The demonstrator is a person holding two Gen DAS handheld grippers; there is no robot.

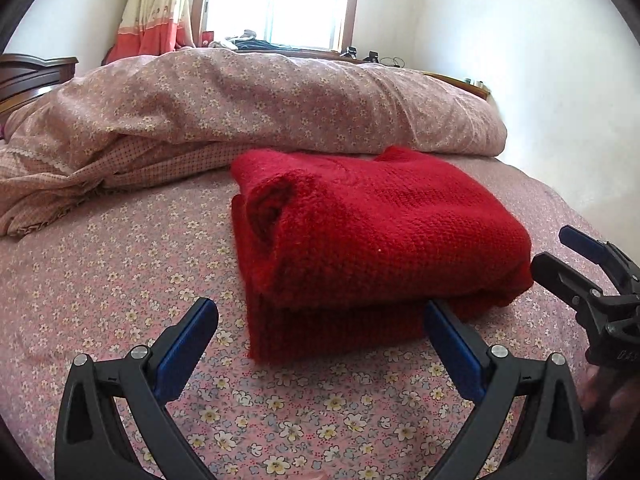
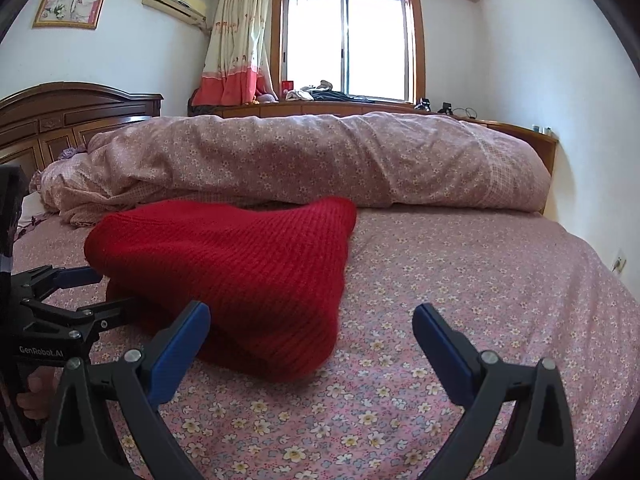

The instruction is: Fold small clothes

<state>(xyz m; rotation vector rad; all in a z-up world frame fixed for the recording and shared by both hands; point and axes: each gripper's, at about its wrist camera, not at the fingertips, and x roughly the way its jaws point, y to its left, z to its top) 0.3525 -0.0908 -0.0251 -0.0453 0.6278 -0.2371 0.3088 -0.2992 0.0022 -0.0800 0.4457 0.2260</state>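
A red knitted sweater (image 1: pixel 360 236) lies folded in a thick stack on the floral bed sheet (image 1: pixel 160 280). My left gripper (image 1: pixel 320 312) is open just in front of its near edge, holding nothing. The right gripper shows in the left wrist view (image 1: pixel 560 256) at the sweater's right side, open. In the right wrist view the sweater (image 2: pixel 240 264) lies left of centre. My right gripper (image 2: pixel 312 316) is open and empty at its near right corner. The left gripper (image 2: pixel 96 288) shows there at the sweater's left edge, open.
A rolled floral duvet (image 1: pixel 280 96) lies across the bed behind the sweater, also seen in the right wrist view (image 2: pixel 320 156). A wooden headboard (image 2: pixel 60 116) stands at the left. A window (image 2: pixel 348 44), a curtain and a low cabinet are behind the bed.
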